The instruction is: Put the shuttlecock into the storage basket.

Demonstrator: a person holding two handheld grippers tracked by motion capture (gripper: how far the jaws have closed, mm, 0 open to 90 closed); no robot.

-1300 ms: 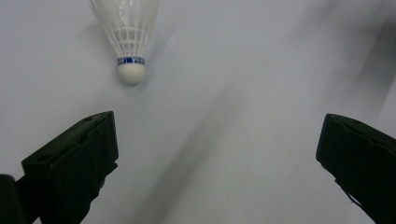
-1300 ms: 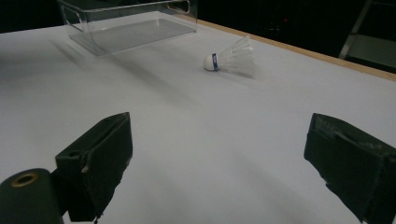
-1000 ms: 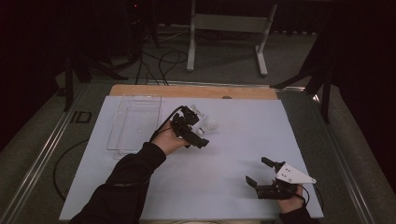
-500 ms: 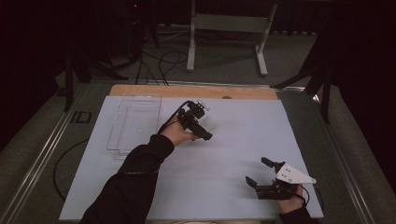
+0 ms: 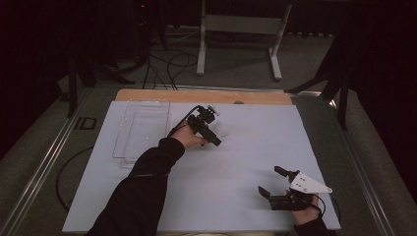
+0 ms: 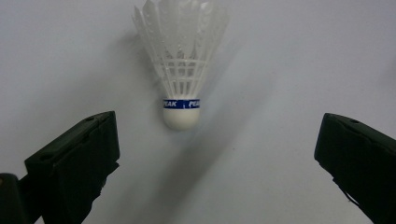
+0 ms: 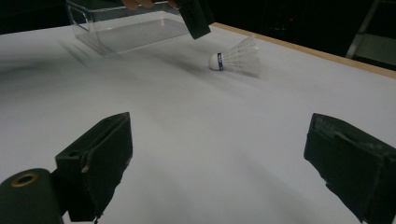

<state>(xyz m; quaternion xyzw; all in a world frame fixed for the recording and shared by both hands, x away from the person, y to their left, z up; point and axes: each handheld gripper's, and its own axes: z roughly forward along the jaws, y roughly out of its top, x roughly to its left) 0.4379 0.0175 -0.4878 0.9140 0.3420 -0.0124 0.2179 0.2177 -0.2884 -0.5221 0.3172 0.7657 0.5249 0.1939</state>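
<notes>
Your white table (image 5: 206,191) carries a shuttlecock (image 6: 181,70) lying just ahead of your left jaws, and a clear tray (image 5: 140,130) beside them.

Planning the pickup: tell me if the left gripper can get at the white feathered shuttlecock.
Probably yes. The left gripper hangs over the white feathered shuttlecock with jaws wide open, and nothing lies between them on the white table mat.

The room stays dark around a brightly lit white table (image 5: 236,167), while the shuttlecock (image 6: 181,60) casts a soft, blurred shadow.
</notes>
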